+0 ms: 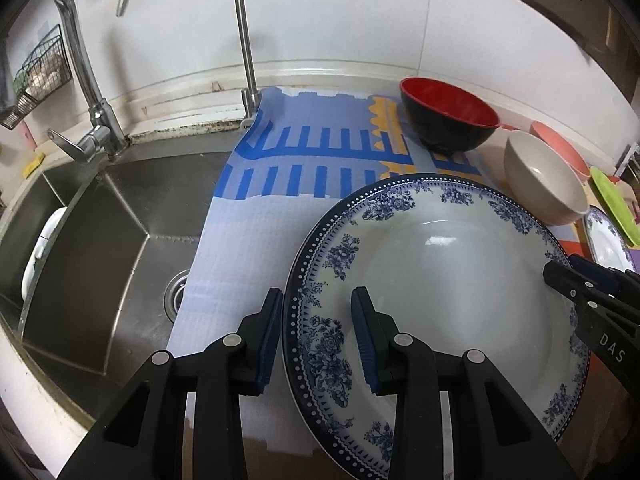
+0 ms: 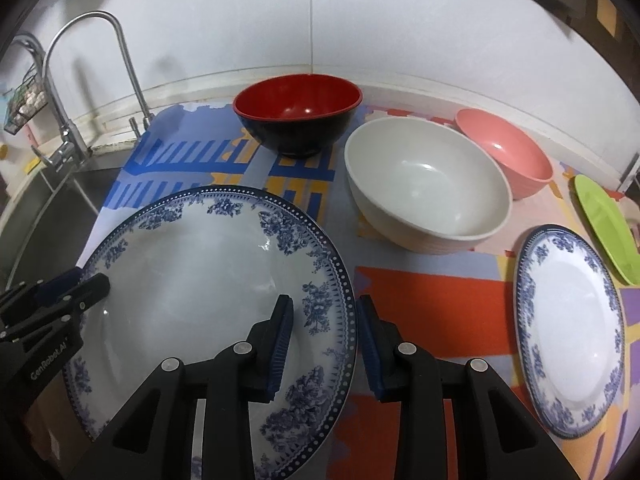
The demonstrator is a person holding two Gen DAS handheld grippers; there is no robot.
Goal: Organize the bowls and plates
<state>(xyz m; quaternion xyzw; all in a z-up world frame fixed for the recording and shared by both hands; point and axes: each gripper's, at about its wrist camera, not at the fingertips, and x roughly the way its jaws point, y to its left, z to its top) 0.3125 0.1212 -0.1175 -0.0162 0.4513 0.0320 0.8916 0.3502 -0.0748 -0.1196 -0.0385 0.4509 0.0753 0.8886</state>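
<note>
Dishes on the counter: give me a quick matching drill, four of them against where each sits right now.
Things:
1. large blue-patterned plate
2. red-and-black bowl
3. pink bowl
4. green plate

Places:
A. far right, beyond the small blue-patterned plate
B. just behind the cream bowl, on its right
C. rim between the fingers of both grippers
D. at the back, nearest the wall, left of the cream bowl

Pairs: 1-C, 2-D, 3-B, 4-A

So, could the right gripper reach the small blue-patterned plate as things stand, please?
Probably not yet: the right gripper is clamped on the rim of the large plate, sharing it with the left gripper. Otherwise the way looks free: the small plate lies flat beside it, with only bare mat between.
</note>
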